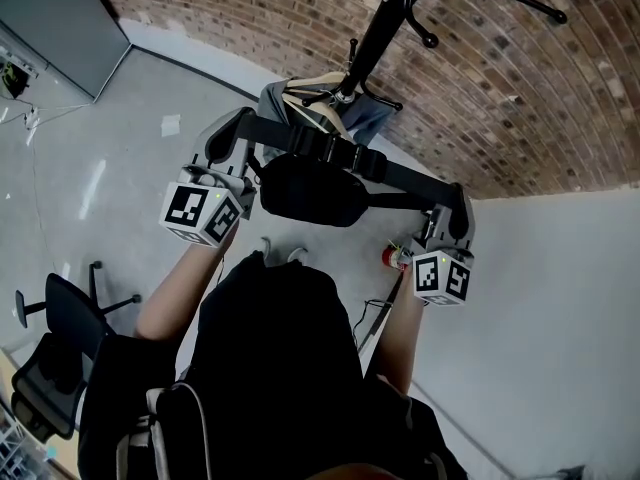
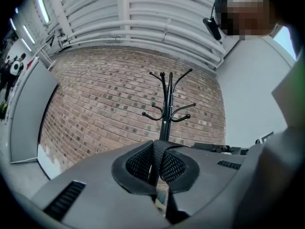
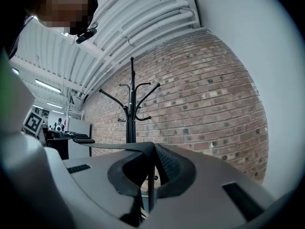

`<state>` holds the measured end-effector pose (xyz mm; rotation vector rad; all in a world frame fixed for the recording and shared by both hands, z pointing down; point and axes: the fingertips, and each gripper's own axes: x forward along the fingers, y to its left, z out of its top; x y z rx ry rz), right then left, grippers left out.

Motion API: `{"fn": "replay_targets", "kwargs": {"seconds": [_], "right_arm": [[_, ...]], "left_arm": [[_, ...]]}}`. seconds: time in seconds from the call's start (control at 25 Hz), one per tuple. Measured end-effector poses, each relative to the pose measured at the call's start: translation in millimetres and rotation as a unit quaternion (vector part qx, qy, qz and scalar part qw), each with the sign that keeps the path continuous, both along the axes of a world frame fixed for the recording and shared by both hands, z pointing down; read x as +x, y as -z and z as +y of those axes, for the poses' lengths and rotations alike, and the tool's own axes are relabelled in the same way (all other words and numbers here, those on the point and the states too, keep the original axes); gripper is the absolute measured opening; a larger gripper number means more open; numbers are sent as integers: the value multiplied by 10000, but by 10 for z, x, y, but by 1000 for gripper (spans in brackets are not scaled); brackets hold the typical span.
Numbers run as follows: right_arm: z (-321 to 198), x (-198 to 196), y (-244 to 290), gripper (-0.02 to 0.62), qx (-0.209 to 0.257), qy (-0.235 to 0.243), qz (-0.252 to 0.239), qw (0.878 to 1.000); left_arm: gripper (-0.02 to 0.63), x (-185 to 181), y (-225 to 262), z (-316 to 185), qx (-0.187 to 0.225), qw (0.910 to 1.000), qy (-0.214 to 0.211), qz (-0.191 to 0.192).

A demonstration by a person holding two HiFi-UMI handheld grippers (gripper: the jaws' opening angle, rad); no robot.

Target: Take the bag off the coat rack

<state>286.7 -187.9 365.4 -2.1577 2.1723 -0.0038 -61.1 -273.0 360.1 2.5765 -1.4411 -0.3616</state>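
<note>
out in front of the coat rack (image 1: 385,18), and seemingly free of its hooks, the bag (image 1: 310,193) hung by its strap (image 1: 335,150); the left gripper (image 1: 230,136) and right gripper (image 1: 457,206) were each clamped tight on that strap, one at either end; its long axis ran side to side between them, neither hand nearer; bare floor (image 1: 150,88) lay open toward the person, so drawing back looked unobstructed; the rack's pole was the nearest snag.

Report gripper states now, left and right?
Left gripper: closed, fingers pinching the strap of the bag.
Right gripper: closed, fingers pinching the same strap further along.
</note>
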Motion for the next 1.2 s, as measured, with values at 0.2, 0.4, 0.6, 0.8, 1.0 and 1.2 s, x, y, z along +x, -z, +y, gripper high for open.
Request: {"fn": "replay_targets", "kwargs": {"seconds": [0.2,0.4,0.6,0.8,1.0,1.2], "right_arm": [[37,-44,-16,20,42,-26,65,10000],[51,-58,21,20,122,-142,250,9995],[52,-61,34,20,48,-231,327,9992],[38,-16,49,20,34,-273,291,9992],[54,-18,122,20,152,-269,366,9989],[31,-20,105,20,100,-299,445,9985]], "left_arm": [[18,-35,-23,18,-81,10000,44,11],[20,-42,17,0,-89,10000,36,-6],[20,-35,20,-33,-209,9997,-49,102],[20,9,31,-63,-206,9997,-105,110],[20,16,34,-79,-255,9995,-123,127],[20,19,48,-98,-294,9991,-129,270]]}}
